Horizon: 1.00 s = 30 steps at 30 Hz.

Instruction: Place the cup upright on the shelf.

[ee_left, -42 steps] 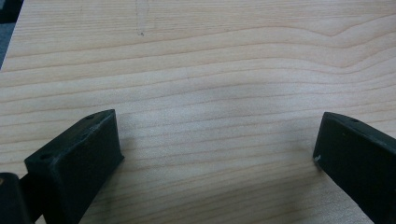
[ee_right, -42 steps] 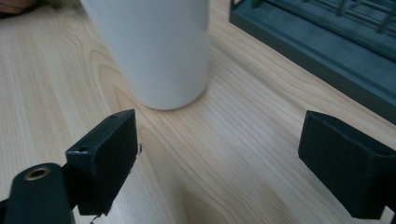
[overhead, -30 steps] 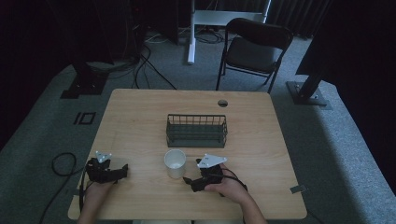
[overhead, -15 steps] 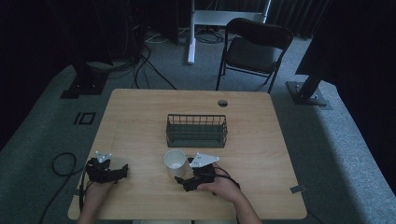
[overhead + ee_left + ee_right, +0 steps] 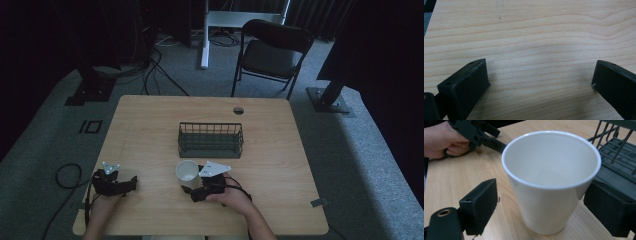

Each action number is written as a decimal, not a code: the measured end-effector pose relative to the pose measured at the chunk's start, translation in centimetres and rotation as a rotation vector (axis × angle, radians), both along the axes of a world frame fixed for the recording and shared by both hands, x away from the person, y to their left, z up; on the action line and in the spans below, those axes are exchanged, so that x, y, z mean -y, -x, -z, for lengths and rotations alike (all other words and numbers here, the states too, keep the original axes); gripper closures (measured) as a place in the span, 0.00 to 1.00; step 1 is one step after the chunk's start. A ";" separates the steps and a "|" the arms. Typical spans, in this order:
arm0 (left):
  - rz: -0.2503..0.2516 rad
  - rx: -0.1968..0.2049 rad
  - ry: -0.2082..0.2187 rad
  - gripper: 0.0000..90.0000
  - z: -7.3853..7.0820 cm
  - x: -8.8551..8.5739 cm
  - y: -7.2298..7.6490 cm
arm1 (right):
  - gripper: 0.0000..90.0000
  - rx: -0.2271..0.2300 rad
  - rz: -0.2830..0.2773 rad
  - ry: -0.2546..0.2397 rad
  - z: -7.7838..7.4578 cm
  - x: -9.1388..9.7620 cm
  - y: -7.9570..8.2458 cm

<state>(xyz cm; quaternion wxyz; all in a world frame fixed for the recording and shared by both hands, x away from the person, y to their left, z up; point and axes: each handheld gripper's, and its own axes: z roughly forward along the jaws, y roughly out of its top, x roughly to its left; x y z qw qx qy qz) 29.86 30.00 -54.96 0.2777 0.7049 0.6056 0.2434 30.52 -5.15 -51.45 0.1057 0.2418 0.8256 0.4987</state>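
My right tool (image 5: pixel 541 202) stands apart, straddling the upright white cup (image 5: pixel 550 177); the cup sits at my twelve o'clock. My left tool (image 5: pixel 539 85) rests apart, idle on the desk (image 5: pixel 536 32).

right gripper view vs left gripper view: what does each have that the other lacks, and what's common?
Right gripper view alone: the white cup standing upright between its open jaws, the wire basket beyond it, and the left gripper in a hand farther off. Left gripper view alone: a faint mark on the wood. Shared: the wooden table, and a pair of black jaws spread apart.
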 end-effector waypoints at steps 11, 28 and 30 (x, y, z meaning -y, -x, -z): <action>0.000 0.000 0.000 0.01 0.0 0.0 0.0 | 0.13 0.029 0.010 -0.011 -0.3 -0.7 -0.8; 0.000 0.000 0.000 0.01 0.0 0.0 0.0 | 0.22 0.050 0.027 0.008 -0.5 -1.4 -1.2; 0.000 0.000 0.000 0.01 0.0 0.0 0.0 | 0.22 0.050 0.029 0.021 -0.7 -1.4 -1.2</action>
